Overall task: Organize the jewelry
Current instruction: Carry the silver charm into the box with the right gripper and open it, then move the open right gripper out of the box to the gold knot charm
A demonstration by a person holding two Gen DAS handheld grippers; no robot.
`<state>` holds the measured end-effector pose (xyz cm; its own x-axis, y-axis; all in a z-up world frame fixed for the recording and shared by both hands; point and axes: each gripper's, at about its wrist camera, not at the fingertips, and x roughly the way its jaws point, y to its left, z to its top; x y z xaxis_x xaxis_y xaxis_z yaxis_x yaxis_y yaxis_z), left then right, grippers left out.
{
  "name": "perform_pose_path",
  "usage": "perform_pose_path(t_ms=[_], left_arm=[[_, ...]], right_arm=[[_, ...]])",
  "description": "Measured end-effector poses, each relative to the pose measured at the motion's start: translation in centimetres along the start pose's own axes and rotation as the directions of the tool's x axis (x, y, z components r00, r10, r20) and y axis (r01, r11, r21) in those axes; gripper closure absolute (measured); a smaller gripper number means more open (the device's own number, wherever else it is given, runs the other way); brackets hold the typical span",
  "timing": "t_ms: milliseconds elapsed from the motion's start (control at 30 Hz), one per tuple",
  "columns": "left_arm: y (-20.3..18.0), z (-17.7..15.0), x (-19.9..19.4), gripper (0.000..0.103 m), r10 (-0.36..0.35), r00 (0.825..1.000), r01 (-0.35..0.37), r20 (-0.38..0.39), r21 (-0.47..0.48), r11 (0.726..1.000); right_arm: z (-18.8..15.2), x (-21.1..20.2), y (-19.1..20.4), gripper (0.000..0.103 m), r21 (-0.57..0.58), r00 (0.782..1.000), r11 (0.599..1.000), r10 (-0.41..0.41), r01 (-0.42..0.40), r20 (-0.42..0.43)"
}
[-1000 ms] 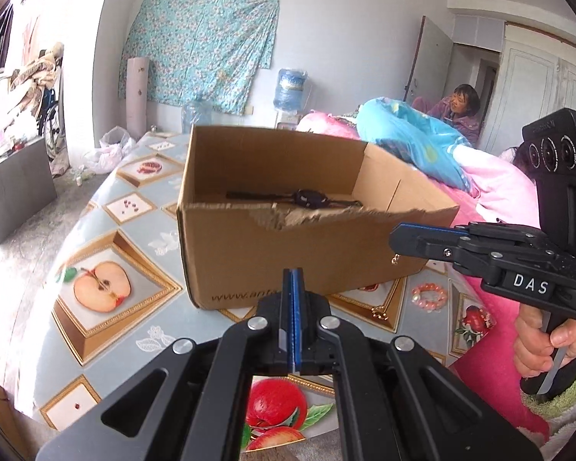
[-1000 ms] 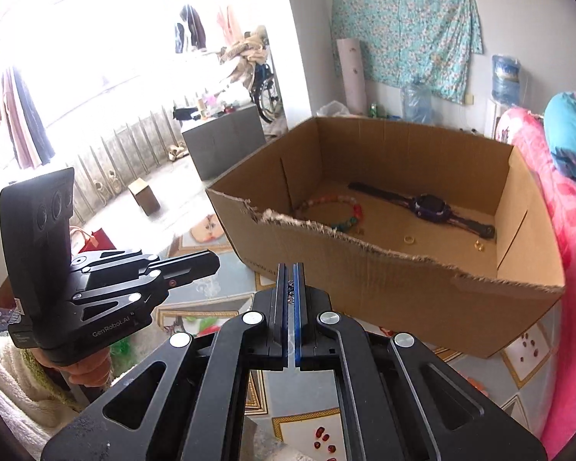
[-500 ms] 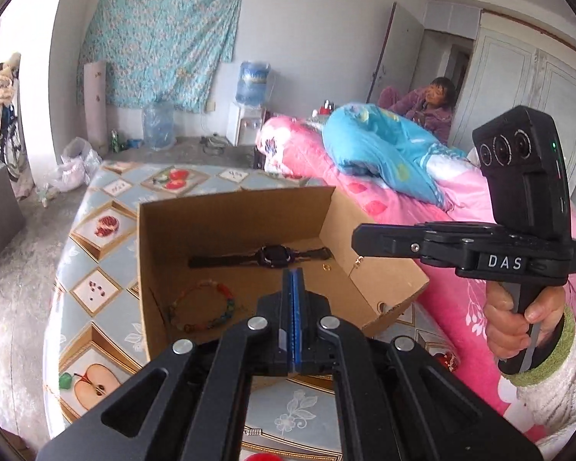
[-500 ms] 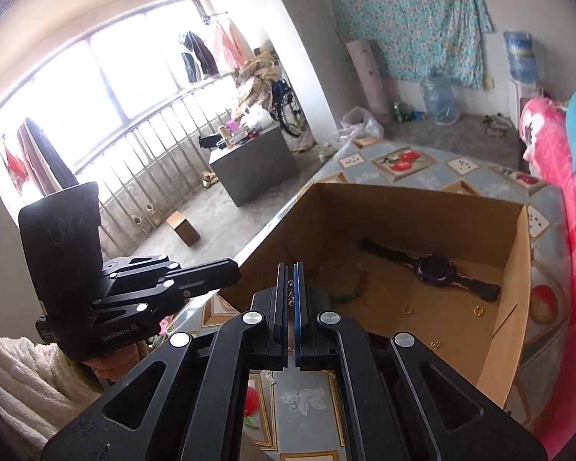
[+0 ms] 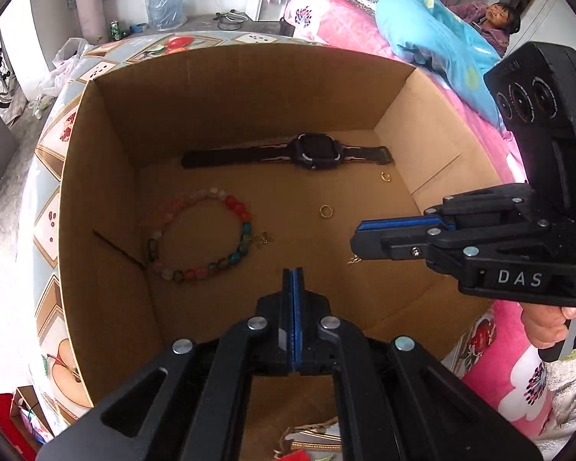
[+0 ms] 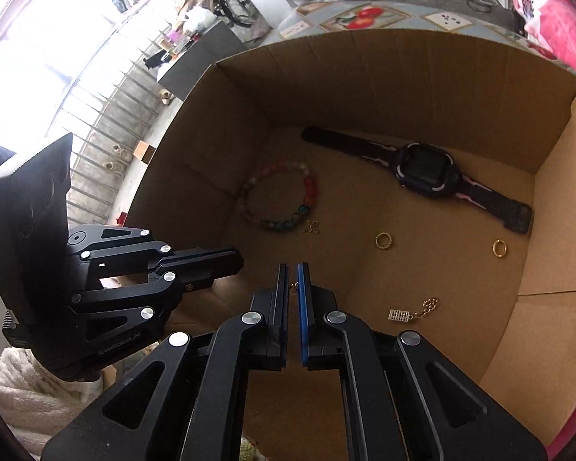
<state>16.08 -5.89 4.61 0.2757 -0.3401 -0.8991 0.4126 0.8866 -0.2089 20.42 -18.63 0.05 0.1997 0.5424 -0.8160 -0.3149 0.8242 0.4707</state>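
Note:
An open cardboard box point(image 5: 96, 176) point(image 6: 549, 199) holds a black watch point(image 5: 315, 151) point(image 6: 426, 171), a coloured bead bracelet point(image 5: 199, 234) point(image 6: 284, 199), two gold rings point(image 5: 326, 211) point(image 6: 383, 240) and a small gold charm on a chain point(image 6: 411, 312). My left gripper point(image 5: 292, 272) is shut and empty above the box's near side. My right gripper point(image 6: 292, 267) hangs over the box with its jaws a narrow gap apart and a small gold piece point(image 6: 293, 287) between the fingers. It also shows in the left wrist view point(image 5: 359, 238), a gold bit dangling under its tip.
The box stands on a table with a fruit-print cloth point(image 5: 50, 211). A pink bed point(image 5: 491, 349) with a blue bundle lies to the right. A person sits at the far right point(image 5: 499, 19). A window with railings point(image 6: 96, 88) is on the left.
Both grippers have risen and tilted down over the box, so its floor now fills both views. The right jaws have parted slightly.

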Motion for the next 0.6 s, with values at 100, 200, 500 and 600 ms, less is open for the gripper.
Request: perform_pose_path(t_ms=[100,200,500,600], left_arm=[[0.6,-0.1,0.1,0.102,-0.012,1.000,0.012,-0.010,-0.029,1.000],[1.0,-0.2,-0.1,0.087,-0.023,1.000,0.023,-0.006,-0.051,0.998],[1.3,0.0,-1.5,0.080,-0.073,0.995,0.077,0.063,-0.074,0.994],[1.7,0.3,-2.2,0.078,-0.119,0.990,0.126,0.077,-0.097,0.987]], right_arm=[[0.1,0.3,-0.5,0.092,0.026,1.000,1.000,0.014,-0.014,0.000],[0.1,0.2,-0.6,0.090,0.030,1.000,0.999,0.021,-0.021,0.010],[0.1,-1.6,-0.1,0.082,0.019,0.997,1.000,0.015,-0.017,0.070],[-0.1,-2.5,0.0,0.080,0.017,0.997,1.000,0.020,-0.021,0.081]])
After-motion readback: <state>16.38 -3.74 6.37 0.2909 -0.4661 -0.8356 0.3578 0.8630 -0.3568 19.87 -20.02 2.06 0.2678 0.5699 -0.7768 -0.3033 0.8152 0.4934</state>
